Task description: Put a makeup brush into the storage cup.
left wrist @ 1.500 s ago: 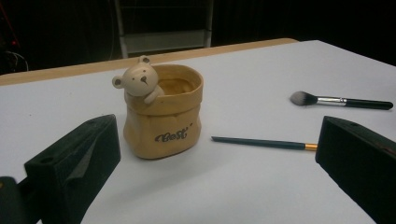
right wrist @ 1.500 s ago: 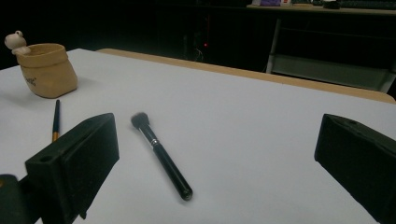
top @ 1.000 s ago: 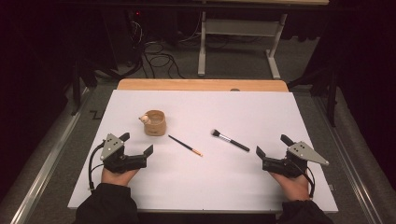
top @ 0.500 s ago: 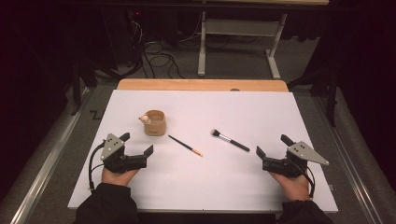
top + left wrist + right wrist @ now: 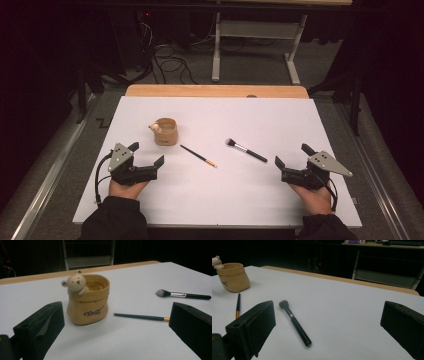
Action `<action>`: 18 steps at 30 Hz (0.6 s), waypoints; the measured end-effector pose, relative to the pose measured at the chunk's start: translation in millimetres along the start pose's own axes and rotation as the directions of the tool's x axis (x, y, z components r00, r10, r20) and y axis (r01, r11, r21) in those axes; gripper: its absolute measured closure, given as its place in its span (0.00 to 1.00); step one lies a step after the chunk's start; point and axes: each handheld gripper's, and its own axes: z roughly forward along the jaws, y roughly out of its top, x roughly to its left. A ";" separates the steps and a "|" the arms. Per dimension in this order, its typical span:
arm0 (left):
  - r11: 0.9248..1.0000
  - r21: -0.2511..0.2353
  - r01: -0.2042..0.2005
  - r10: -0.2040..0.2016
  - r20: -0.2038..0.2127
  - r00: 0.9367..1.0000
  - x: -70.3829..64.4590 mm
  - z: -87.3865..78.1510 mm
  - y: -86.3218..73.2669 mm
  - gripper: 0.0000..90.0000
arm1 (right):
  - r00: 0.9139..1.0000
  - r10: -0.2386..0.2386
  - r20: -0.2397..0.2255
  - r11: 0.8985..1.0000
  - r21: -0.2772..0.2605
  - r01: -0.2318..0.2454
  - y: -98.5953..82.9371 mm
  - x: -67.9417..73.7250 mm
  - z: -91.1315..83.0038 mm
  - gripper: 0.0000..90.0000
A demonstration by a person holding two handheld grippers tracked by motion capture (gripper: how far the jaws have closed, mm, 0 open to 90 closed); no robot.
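Two grippers rest wide open and empty on the white tabletop [image 5: 240, 200]. The black-handled makeup brush [image 5: 246, 150] lies at ten o'clock from the right gripper [image 5: 295, 162], bristles pointing away, nearer than the left gripper [image 5: 148, 153].

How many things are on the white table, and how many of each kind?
Bear pot: 1
Thin brush with an orange tip: 1
Makeup brush with a black handle: 1
Total: 3 things on the white table, all lying apart from each other. The left gripper and right gripper are both open and hold nothing.
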 end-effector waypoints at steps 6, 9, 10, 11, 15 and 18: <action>1.000 0.016 0.001 -0.001 -0.011 1.000 0.8 1.2 -0.9 0.01 | 1.000 -0.011 0.000 1.000 0.022 0.011 1.4 -4.5 -1.7 0.00; 1.000 0.028 -0.001 0.001 -0.013 1.000 0.9 2.2 -1.4 0.01 | 1.000 -0.024 0.002 0.999 0.027 0.024 -1.9 -5.7 -5.6 0.01; 1.000 0.029 0.000 0.000 -0.013 1.000 0.6 2.7 -1.5 0.01 | 1.000 -0.024 0.002 0.999 0.027 0.024 -1.9 -5.7 -5.6 0.01; 0.999 0.032 -0.001 0.001 -0.014 1.000 0.3 3.2 -1.6 0.01 | 1.000 -0.026 0.002 0.999 0.030 0.025 -3.1 -6.3 -6.8 0.01; 0.999 0.049 -0.009 0.010 -0.020 1.000 -0.4 5.0 -2.2 0.01 | 1.000 -0.016 0.002 0.999 0.035 0.016 -6.9 -7.4 -9.6 0.01; 0.997 0.072 -0.012 0.014 -0.028 0.999 -0.2 6.5 -3.0 0.01 | 1.000 -0.016 0.002 0.999 0.035 0.016 -8.7 -7.0 -10.1 0.01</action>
